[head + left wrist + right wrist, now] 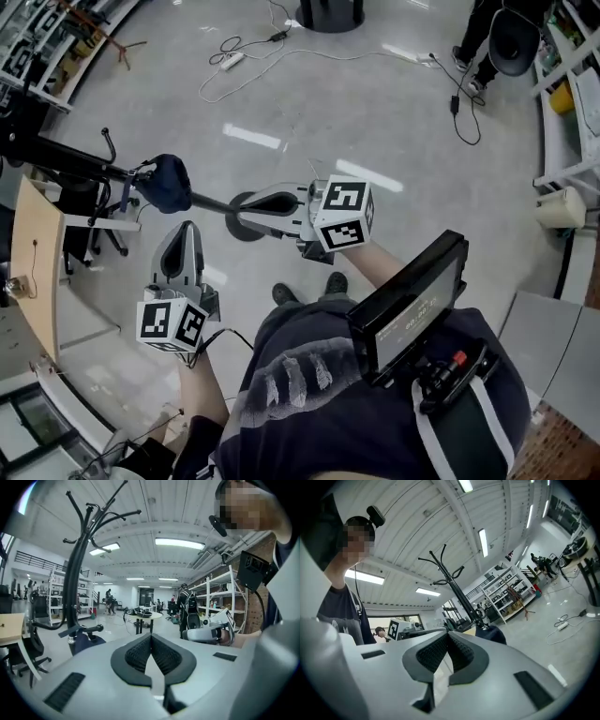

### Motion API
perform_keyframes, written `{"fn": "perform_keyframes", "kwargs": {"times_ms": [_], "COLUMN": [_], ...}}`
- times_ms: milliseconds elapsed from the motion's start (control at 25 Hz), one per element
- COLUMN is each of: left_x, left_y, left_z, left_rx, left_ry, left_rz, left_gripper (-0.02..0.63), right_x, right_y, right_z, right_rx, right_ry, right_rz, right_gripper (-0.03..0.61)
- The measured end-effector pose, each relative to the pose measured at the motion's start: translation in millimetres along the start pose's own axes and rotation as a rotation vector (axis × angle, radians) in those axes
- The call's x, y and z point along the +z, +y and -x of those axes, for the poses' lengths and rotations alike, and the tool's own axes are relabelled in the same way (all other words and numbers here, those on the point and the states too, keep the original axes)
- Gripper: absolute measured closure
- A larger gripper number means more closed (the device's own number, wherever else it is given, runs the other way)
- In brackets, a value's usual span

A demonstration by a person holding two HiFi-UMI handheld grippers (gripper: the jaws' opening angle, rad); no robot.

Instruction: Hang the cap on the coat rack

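Left tongs (186,232) and right tongs (249,208) are closed and empty (close to the coat rack (211,201)). A nudge could dislodge the hung cap (167,183).

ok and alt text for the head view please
Seen from above, a dark blue cap hangs on a peg of a black coat rack, with the person's two handheld grippers close by, both shut and empty. The left gripper sits just below the cap in the picture; the right gripper comes in from the right, above a glossy grey floor.

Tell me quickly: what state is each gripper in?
Left gripper: closed, holding nothing.
Right gripper: closed, holding nothing.
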State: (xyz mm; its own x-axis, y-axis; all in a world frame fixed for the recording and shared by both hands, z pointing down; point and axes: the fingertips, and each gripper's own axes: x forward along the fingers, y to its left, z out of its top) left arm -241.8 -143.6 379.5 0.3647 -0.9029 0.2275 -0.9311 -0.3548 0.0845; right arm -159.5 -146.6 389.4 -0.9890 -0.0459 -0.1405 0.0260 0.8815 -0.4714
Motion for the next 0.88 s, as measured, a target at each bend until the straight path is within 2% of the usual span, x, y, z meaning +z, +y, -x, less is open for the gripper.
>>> {"fn": "perform_keyframes", "kwargs": {"times_ms": [120,240,560,760,880], "left_x": [2,-5,-32,-48,-45], "left_y": [13,16,62,94,96], "left_z": [20,37,96,126,128], "left_rx": [0.047,0.053,0.071,0.046,0.029], "left_ry": [-0.032,-0.047,-0.098,-0.094,-0.102], "left_rz": [0.024,0.066,0.158,0.201,0.223], "left_gripper": [0.607,0.607,0.607,0.607,0.607], "right_x": [8,9,-24,-46,-43], "right_y": [8,20,57,76,81], "right_z": [-20,-32,-109,-150,-154], "right_rx": [0.048,0.072,0.077,0.074,0.105], "right_ry": [0.011,0.027,0.104,0.120,0.087], "right_rz": [0.009,0.011,0.003,-0.016,-0.074], "right_gripper": [0.572,0.572,0.572,0.572,0.572]}}
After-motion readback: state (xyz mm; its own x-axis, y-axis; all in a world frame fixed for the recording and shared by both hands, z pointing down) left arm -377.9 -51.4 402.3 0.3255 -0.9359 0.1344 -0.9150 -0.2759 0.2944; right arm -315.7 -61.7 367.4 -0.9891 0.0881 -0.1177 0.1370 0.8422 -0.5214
